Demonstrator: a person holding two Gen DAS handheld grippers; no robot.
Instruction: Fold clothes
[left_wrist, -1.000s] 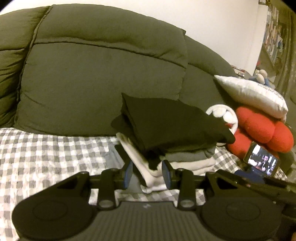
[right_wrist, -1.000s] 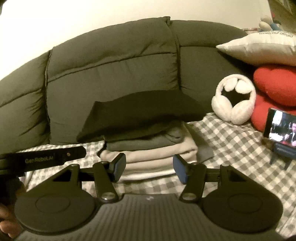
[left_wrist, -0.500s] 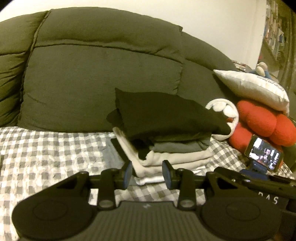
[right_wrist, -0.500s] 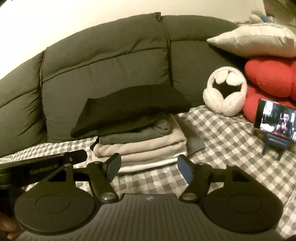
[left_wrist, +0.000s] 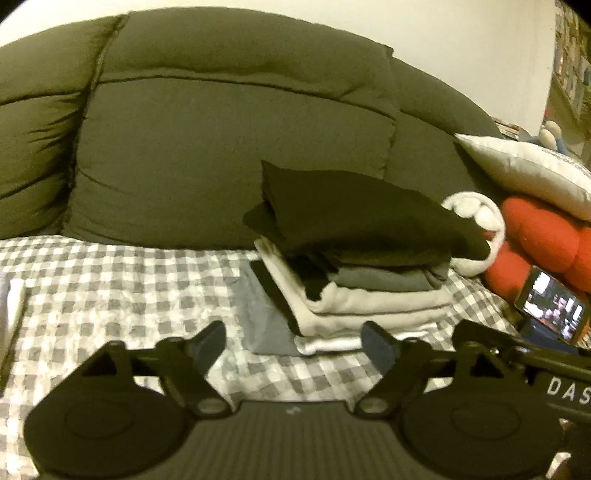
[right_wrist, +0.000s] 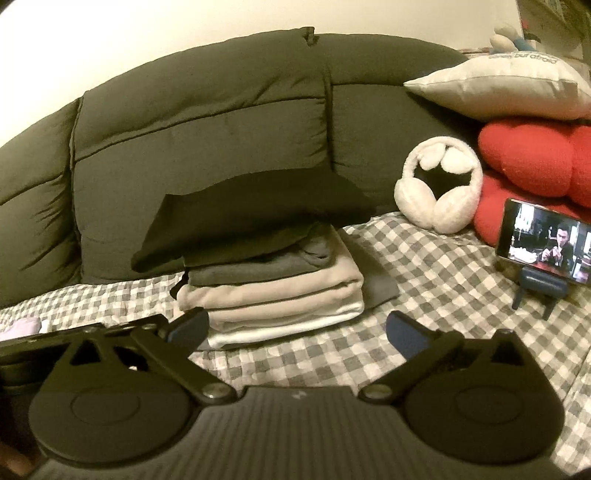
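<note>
A stack of folded clothes (left_wrist: 369, 295) (right_wrist: 280, 291) rests on the checked cover, against the dark sofa back. A black garment (left_wrist: 354, 218) (right_wrist: 251, 214) lies on top, over a dark grey one and several beige and white ones. My left gripper (left_wrist: 295, 341) sits just in front of the stack's lower left corner, its jaws opening wide with nothing between them. My right gripper (right_wrist: 297, 330) faces the stack's front edge from a short way off, its jaws also opening, nothing gripped. The right gripper's body shows at the lower right of the left wrist view.
White fluffy earmuffs (right_wrist: 439, 188), a red cushion (right_wrist: 532, 158) and a white pillow (right_wrist: 502, 86) crowd the right side. A phone (right_wrist: 543, 242) plays video on a small stand. A grey cloth (left_wrist: 262, 314) lies under the stack. The checked cover (left_wrist: 110, 280) stretches left.
Both grippers opened wide and backed slightly away from the stack, which now looks a little farther off. The stack itself has not shifted.
</note>
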